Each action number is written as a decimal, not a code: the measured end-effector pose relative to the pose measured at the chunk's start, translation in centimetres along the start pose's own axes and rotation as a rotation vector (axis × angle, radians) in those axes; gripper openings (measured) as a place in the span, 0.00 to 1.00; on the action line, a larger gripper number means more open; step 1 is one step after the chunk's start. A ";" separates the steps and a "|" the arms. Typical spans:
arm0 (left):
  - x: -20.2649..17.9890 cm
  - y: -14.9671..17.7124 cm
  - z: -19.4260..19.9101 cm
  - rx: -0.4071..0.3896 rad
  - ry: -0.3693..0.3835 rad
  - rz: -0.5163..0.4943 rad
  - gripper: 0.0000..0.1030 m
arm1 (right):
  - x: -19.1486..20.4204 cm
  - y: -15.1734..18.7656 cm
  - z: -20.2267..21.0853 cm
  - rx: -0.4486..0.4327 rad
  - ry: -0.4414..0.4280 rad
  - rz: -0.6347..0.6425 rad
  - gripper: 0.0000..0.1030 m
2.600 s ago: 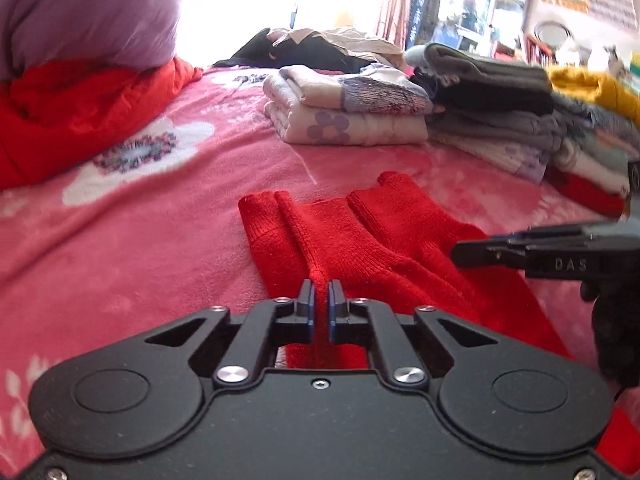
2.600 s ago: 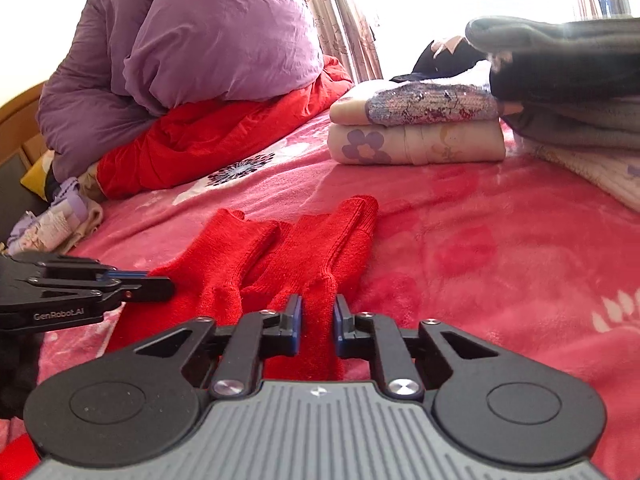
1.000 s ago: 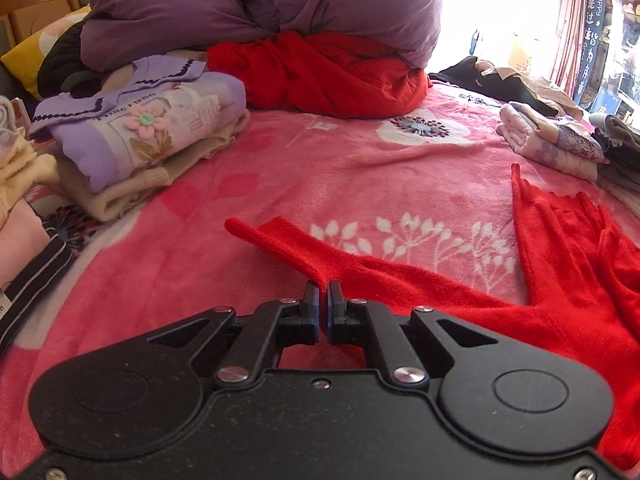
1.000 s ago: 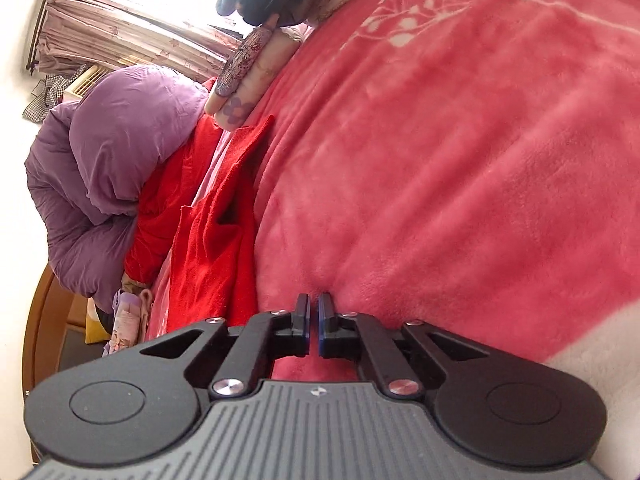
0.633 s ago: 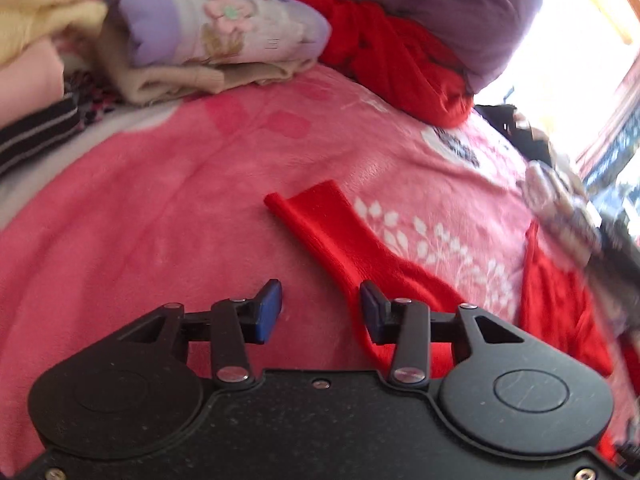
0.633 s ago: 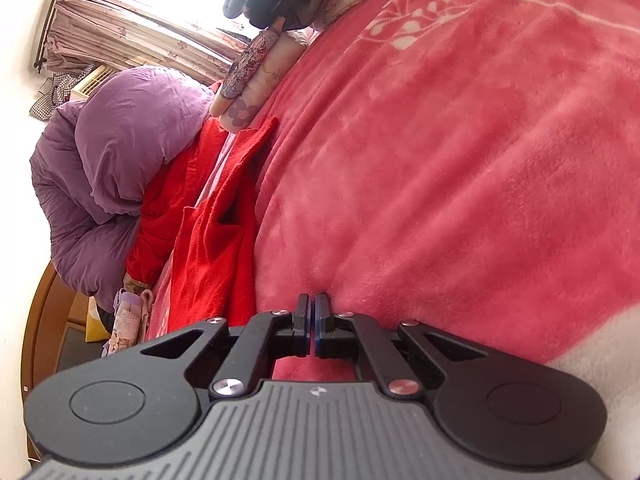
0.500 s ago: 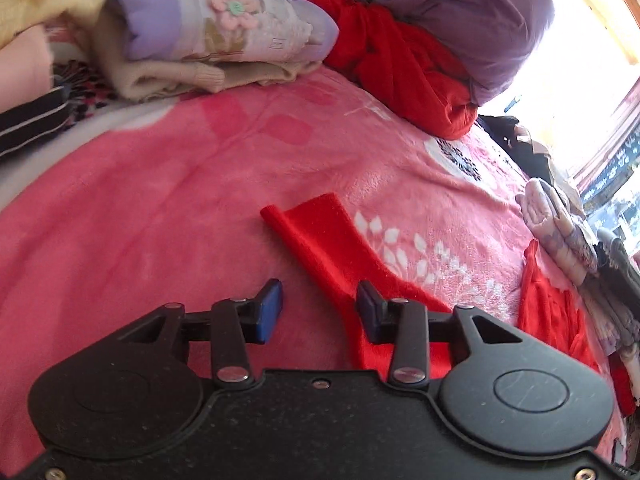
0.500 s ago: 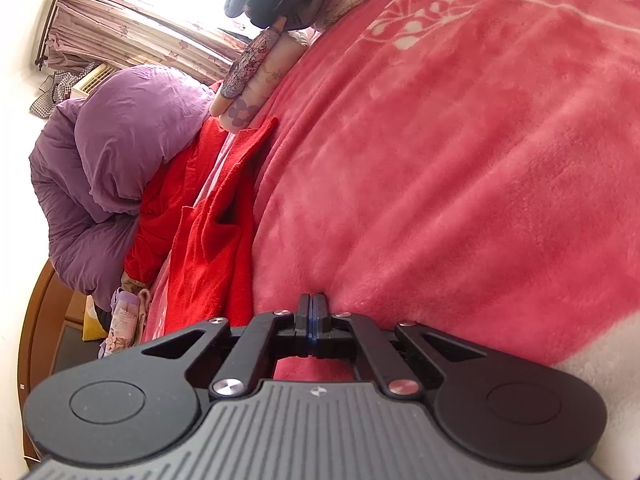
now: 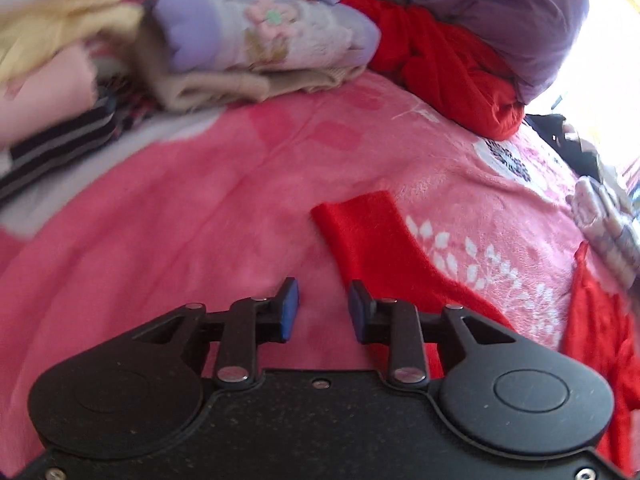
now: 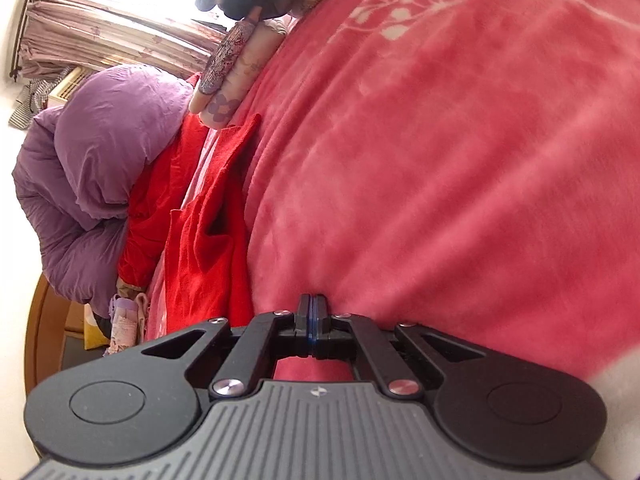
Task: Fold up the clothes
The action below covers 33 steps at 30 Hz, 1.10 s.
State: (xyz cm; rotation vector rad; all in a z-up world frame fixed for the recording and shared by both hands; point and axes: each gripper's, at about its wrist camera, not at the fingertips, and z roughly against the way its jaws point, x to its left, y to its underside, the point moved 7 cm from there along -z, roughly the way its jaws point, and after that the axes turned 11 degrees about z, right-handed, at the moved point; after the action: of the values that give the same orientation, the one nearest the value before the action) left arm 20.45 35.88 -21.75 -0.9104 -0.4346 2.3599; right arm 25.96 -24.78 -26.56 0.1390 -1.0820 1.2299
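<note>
The left gripper hovers low over the pink blanket, fingers apart and empty, just left of the red sweater's sleeve. The right gripper is rolled sideways, fingers pressed together; whether they pinch the red cloth is unclear. Folded clothes lie beyond.

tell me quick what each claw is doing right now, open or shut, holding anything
Left claw: open, holding nothing; the red garment's sleeve lies just ahead on the pink blanket.
Right claw: shut; no cloth visible between the pads.
</note>
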 end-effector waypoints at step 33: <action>0.2 7.0 5.5 0.103 0.000 -0.069 0.40 | 8.4 -10.9 -10.3 -0.056 0.055 0.185 0.06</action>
State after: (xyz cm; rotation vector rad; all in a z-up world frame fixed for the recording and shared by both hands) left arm 13.79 29.99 -21.31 -0.8351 -0.3357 2.2965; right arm 40.20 -16.97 -21.08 -0.0387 -1.0987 1.3595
